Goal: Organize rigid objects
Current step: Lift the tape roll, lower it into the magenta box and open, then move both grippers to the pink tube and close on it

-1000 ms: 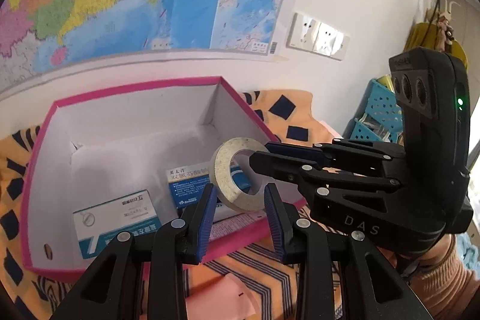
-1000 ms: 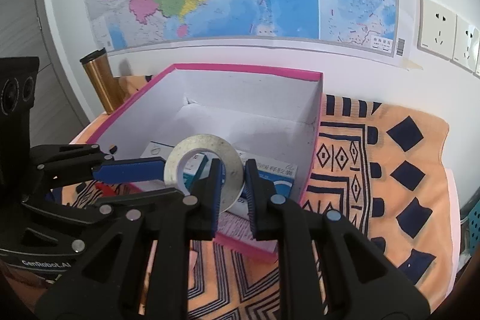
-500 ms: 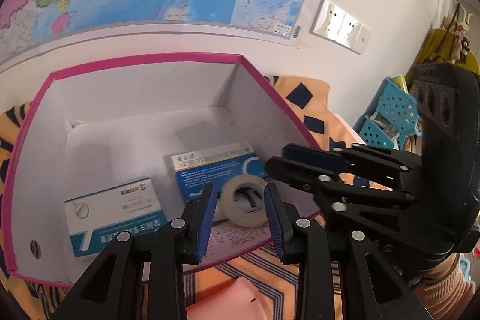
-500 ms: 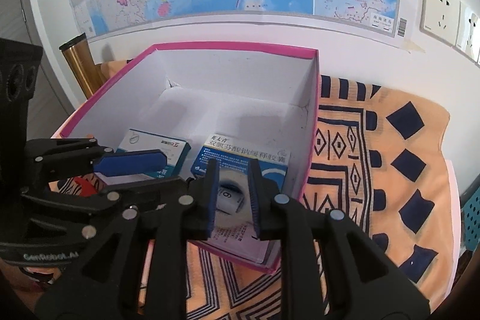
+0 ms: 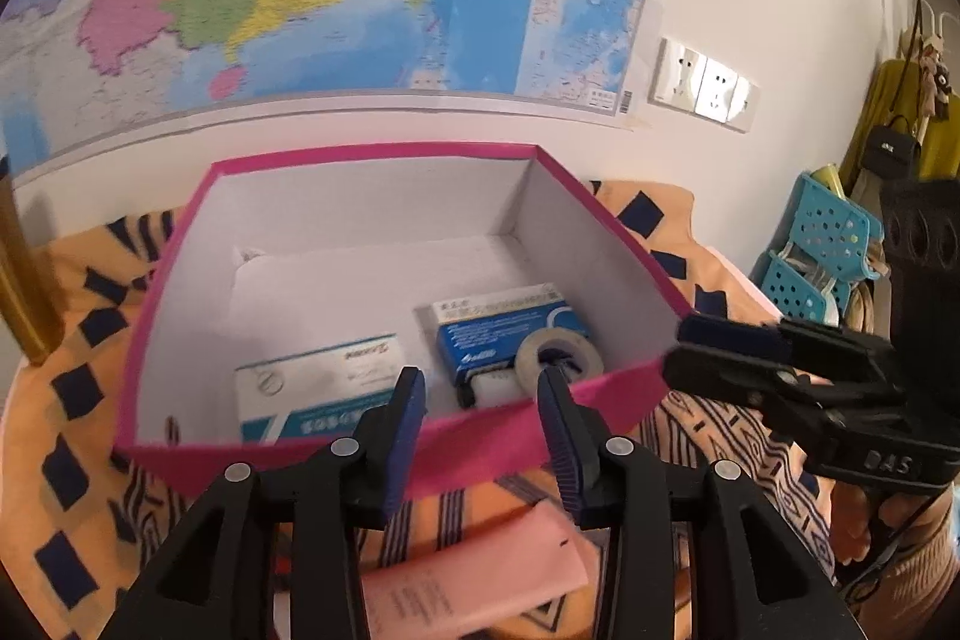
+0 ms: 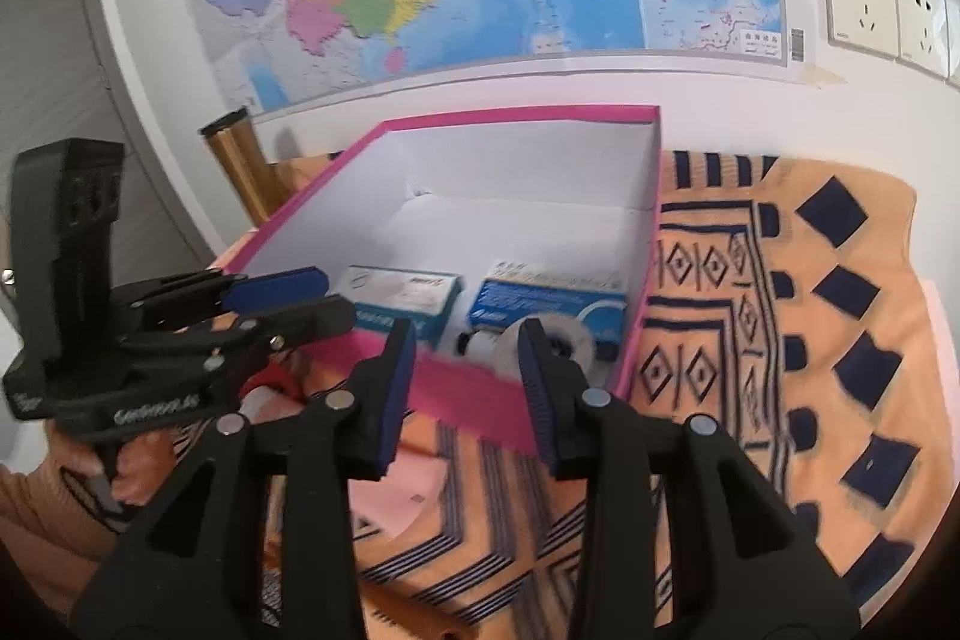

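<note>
A pink-edged white box (image 5: 372,220) (image 6: 528,172) sits on the patterned cloth. Inside lie a white-and-teal carton (image 5: 318,388) (image 6: 399,295), a blue carton (image 5: 504,328) (image 6: 540,304), and a roll of tape (image 5: 558,358) (image 6: 579,349) resting against the blue carton at the box's near right corner. My left gripper (image 5: 483,436) is open and empty, just in front of the box's near wall. My right gripper (image 6: 465,394) is open and empty, pulled back from the box; it also shows in the left wrist view (image 5: 774,358).
A pink paper slip (image 5: 474,574) lies on the orange cloth (image 6: 780,340) below the left gripper. A brass cylinder (image 6: 237,160) stands left of the box. A map and wall sockets (image 5: 702,85) are behind. Blue baskets (image 5: 822,250) stand at the right.
My right gripper carried the tape roll into the box, let it go and opened, then drew back. Both grippers have backed away from the box.
</note>
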Action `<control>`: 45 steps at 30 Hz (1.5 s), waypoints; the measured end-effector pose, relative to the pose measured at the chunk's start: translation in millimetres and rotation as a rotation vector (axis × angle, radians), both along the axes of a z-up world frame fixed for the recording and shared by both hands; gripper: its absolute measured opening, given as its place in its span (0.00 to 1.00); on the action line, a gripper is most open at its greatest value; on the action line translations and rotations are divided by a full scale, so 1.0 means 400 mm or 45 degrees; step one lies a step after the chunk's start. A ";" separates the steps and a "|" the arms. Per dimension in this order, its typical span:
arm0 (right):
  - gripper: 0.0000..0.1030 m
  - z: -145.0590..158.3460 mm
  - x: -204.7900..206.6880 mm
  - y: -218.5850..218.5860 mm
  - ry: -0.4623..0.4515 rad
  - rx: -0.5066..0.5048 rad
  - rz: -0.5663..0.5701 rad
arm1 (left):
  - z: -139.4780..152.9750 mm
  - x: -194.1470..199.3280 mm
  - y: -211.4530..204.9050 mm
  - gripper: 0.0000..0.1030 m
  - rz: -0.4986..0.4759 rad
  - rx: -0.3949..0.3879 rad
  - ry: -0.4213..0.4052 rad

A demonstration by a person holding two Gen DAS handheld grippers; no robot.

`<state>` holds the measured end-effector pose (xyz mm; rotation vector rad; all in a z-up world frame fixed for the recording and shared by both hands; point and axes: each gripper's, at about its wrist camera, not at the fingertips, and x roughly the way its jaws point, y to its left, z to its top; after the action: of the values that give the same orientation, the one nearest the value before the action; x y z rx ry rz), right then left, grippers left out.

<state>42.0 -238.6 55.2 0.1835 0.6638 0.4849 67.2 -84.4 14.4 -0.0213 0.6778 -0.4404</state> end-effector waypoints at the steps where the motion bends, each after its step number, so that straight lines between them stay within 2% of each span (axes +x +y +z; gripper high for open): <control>1: 0.42 -0.005 -0.011 0.003 0.001 0.012 0.008 | 0.001 -0.011 0.011 0.39 0.020 -0.003 -0.020; 7: 0.43 -0.062 -0.055 0.027 0.062 0.040 0.055 | 0.006 -0.087 0.078 0.43 0.075 -0.007 -0.089; 10: 0.43 -0.099 -0.059 0.040 0.114 0.029 0.058 | -0.007 -0.111 0.118 0.45 0.105 -0.014 -0.081; 15: 0.43 -0.154 -0.052 0.053 0.202 0.037 0.062 | -0.058 -0.130 0.159 0.45 0.144 0.000 -0.009; 19: 0.43 -0.186 -0.050 0.062 0.254 0.040 0.063 | -0.117 -0.136 0.168 0.45 0.151 0.009 0.084; 24: 0.44 -0.217 -0.042 0.078 0.311 0.017 0.063 | -0.161 -0.145 0.172 0.45 0.157 0.013 0.151; 32: 0.47 -0.232 -0.036 0.094 0.328 0.021 0.061 | -0.177 -0.145 0.207 0.45 0.202 0.002 0.184; 43: 0.48 -0.234 -0.032 0.128 0.326 0.047 0.126 | -0.184 -0.135 0.198 0.45 0.169 -0.022 0.216; 45: 0.48 -0.234 -0.033 0.129 0.326 0.050 0.124 | -0.184 -0.134 0.197 0.49 0.164 -0.036 0.225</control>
<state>28.9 -186.9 -38.6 0.2535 0.9169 0.5733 13.6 -5.4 -59.1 -0.1316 0.8389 -0.3265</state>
